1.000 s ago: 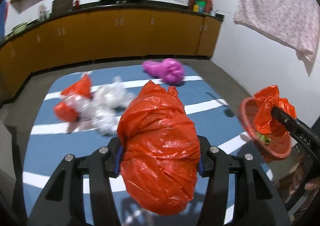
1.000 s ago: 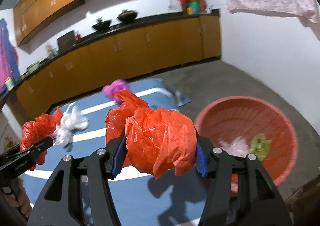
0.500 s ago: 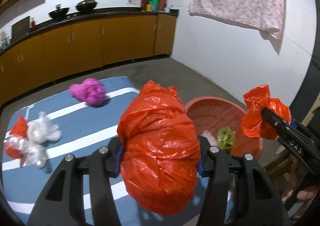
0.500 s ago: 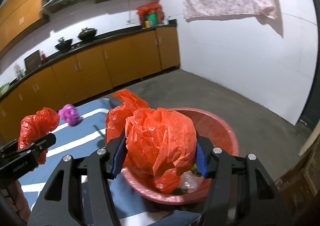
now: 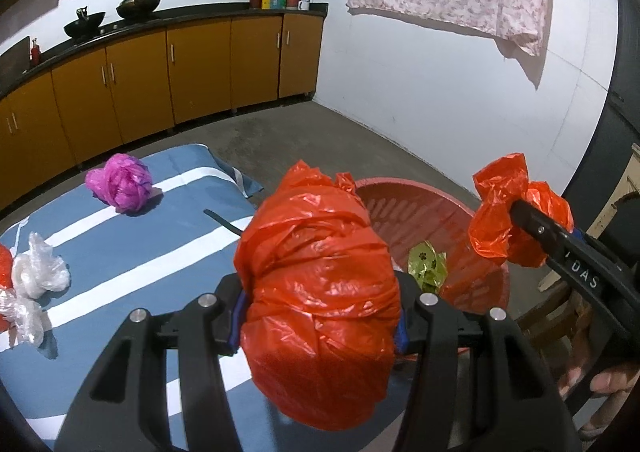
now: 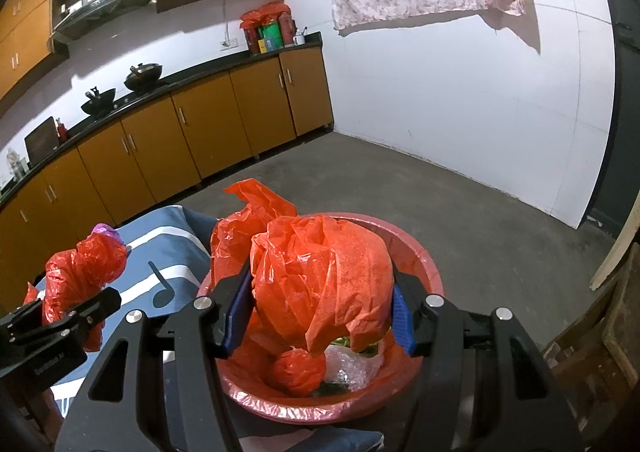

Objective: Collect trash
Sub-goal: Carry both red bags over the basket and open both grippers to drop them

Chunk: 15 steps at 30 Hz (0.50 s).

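Basin [image 6: 424, 268] now nearer; 2 tongs, 2 red bags.

Basin [image 5: 448, 207] near rim & most of inside hidden behind L bag [image 5: 320, 292]; only far wall + green scrap [image 5: 426, 266] showing. In R view, basin [image 6: 420, 252] centre masked by R bag [image 6: 320, 280]. White bags [image 5: 34, 280] left of basin cut by frame edge. Counter jars [image 6: 272, 31] beyond basin too small to read. Hand [image 5: 600, 380] right of basin mostly out of frame.
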### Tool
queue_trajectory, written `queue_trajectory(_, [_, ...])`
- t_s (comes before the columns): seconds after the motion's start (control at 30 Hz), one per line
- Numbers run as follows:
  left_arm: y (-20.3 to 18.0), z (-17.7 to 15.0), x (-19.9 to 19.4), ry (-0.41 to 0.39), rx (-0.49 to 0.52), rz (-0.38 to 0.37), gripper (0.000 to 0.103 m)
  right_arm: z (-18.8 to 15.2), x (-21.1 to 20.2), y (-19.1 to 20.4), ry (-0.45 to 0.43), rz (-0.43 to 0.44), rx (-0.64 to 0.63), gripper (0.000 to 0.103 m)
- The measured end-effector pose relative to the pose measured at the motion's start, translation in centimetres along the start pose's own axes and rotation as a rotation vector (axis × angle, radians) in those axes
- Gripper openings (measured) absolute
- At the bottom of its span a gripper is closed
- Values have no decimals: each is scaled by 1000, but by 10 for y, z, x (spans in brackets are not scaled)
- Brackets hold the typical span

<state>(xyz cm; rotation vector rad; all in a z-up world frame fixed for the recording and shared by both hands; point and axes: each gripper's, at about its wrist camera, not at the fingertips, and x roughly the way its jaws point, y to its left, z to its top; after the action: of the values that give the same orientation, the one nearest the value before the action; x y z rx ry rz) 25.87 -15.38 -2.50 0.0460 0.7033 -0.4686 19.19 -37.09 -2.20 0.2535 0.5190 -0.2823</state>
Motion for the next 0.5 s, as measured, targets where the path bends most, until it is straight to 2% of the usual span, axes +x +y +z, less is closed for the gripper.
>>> queue_trajectory(0.5, [-26,11,42,29,31,-80,53,17,22,-6,-2,-20,82,58])
